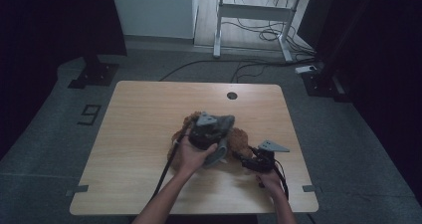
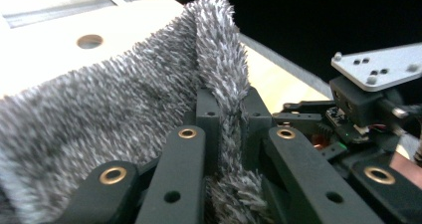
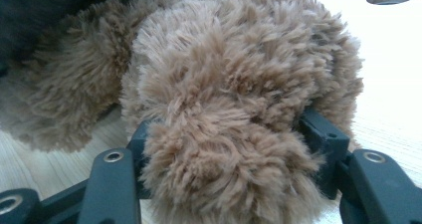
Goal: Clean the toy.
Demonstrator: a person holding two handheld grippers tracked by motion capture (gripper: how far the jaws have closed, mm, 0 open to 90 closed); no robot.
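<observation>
- At the middle of the high view, a grey shaggy fabric piece (image 2: 124, 104) is pinched as a standing fold in the left gripper (image 2: 226, 134), jaws narrow.
- Lower right, the brown fluffy plush toy (image 3: 239, 109) is clasped between the right gripper (image 3: 234, 154) jaws, its bulk lying ahead, under the grey piece.

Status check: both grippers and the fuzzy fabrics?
Left gripper shut on grey fabric. Right gripper clamps brown plush. Both on table; nothing obstructing.
</observation>
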